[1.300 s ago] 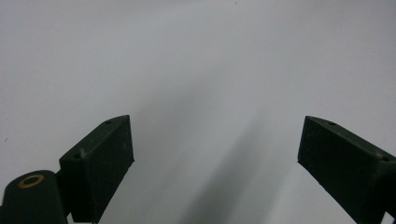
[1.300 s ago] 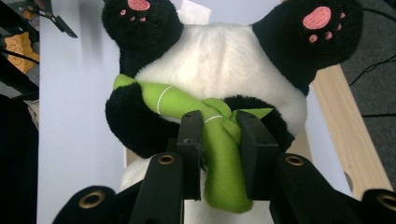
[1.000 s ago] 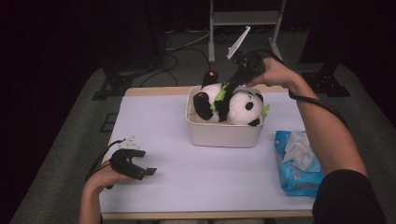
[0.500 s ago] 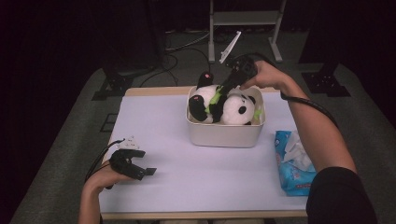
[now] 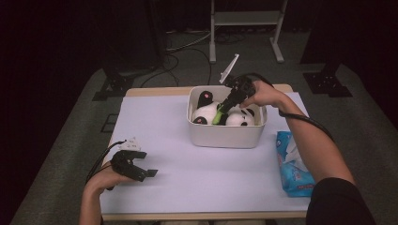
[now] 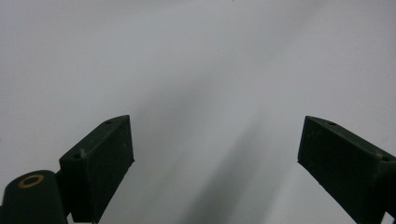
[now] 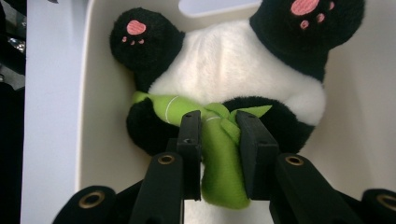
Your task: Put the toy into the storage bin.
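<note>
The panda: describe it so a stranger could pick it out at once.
Start at the white bin at the far middle of the table. Inside lies the panda, a black-and-white plush with pink paw pads. It hugs a green bamboo that the right gripper clamps; the blue wipes pack beside the bin is flat and not plush.

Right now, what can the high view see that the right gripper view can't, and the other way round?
The high view alone takes in the whole table, the blue tissue pack, and the left gripper open over bare tabletop. The right gripper view alone shows the pink paw pads and the jaws squeezing the green bamboo. Both show the panda plush inside the white bin, with the right gripper on it.
</note>
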